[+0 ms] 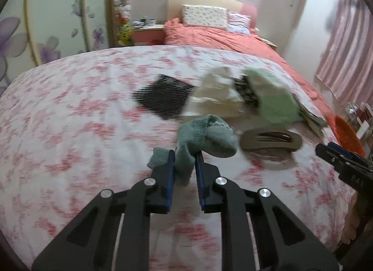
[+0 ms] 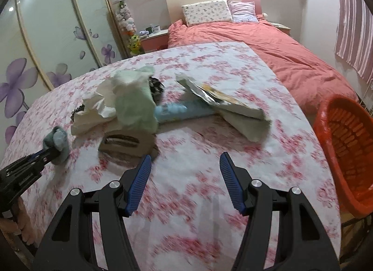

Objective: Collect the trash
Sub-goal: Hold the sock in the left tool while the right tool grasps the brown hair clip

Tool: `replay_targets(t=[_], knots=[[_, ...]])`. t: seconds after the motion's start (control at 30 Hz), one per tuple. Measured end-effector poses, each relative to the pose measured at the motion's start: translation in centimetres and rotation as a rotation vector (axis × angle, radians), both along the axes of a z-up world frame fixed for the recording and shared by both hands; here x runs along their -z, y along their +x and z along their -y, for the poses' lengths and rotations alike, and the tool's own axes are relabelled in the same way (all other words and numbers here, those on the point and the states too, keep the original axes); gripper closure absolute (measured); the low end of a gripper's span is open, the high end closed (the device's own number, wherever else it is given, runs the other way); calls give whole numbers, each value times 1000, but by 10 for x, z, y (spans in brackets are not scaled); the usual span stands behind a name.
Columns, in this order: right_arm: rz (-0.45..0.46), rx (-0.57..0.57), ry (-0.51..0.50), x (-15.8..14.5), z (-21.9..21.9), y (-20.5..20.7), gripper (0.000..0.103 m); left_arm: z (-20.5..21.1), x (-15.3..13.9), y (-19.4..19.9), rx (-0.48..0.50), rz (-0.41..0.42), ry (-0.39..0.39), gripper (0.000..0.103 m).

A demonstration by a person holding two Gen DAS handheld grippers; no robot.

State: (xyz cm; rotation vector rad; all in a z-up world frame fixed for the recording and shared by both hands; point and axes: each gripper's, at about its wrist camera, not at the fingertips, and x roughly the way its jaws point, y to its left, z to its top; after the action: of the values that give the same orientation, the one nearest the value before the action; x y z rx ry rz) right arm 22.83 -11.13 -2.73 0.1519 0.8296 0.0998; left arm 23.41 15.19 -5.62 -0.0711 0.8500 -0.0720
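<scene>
The left claw [image 1: 185, 154] pinches a green sock [image 1: 205, 138] above the bed [image 1: 70, 119]; the right claw [image 2: 185, 161] gapes empty. Carry the sock level over the pile to the orange basket [image 2: 345, 145] at the bed's right, and release only once above its rim.

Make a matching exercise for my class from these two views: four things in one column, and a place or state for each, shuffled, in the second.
Things
1. left tool
2. right tool
3. orange basket
4. tan hair clip

Place or state
A. lying on the floral cover, nothing gripping it
B. open, holding nothing
C. beside the bed's right edge
D. shut on a green sock

Pairs: 1-D, 2-B, 3-C, 4-A
</scene>
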Motion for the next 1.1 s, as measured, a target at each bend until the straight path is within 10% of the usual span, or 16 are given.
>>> replay_targets(t=[0.3, 0.7, 1.1], knots=[[-53, 57, -32, 11, -6, 35, 42, -49, 8, 11, -123, -30, -16, 82], [-46, -152, 27, 8, -31, 10, 42, -57, 22, 19, -157, -37, -44, 55], [7, -231, 4, 2, -65, 15, 42, -57, 23, 20, -141, -37, -67, 50]])
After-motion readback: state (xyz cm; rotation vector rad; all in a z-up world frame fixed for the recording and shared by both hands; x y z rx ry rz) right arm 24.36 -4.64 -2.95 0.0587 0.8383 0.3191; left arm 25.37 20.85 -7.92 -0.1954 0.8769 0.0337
